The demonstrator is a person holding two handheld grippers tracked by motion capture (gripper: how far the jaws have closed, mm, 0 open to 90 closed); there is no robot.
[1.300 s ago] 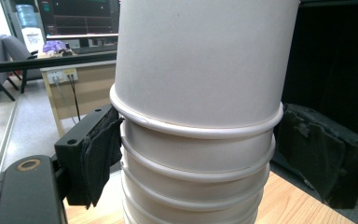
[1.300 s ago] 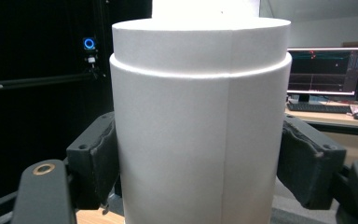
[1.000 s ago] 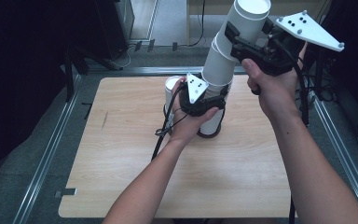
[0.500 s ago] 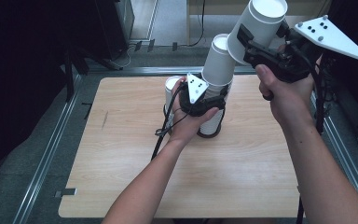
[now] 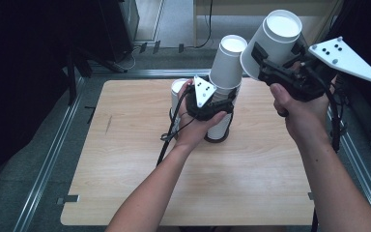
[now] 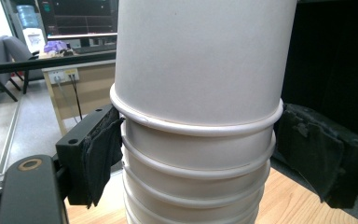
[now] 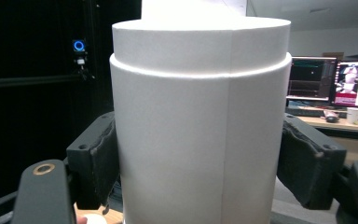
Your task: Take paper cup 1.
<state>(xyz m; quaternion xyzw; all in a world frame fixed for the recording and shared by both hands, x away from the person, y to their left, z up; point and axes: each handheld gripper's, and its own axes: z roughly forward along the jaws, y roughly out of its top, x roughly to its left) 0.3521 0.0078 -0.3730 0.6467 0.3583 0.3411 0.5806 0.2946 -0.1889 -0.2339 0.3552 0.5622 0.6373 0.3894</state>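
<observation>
A stack of white paper cups point(image 5: 225, 67) stands on the wooden table point(image 5: 125, 159), leaning a little to the right. My left gripper point(image 5: 208, 105) is shut on the stack's lower part; in the left gripper view both black pads point(image 6: 98, 154) press against the rolled rims of the stack point(image 6: 196, 140). Up at the right, clear of the stack, my right gripper point(image 5: 275, 67) is shut on a single white cup point(image 5: 273, 41), mouth facing the camera. In the right gripper view that cup point(image 7: 200, 130) sits squeezed between the two pads point(image 7: 98, 168).
Another white cup point(image 5: 178, 89) stands just behind the left hand. A dark ring point(image 5: 217, 139) lies under the stack. Metal rails point(image 5: 53, 154) run along the table's sides. A black stand point(image 5: 72, 67) is at the back left, and cables trail from both grippers.
The right gripper has pulled the top cup off the stack and carried it right and slightly down, away from the stack. The left hand and the stack have stayed put.
</observation>
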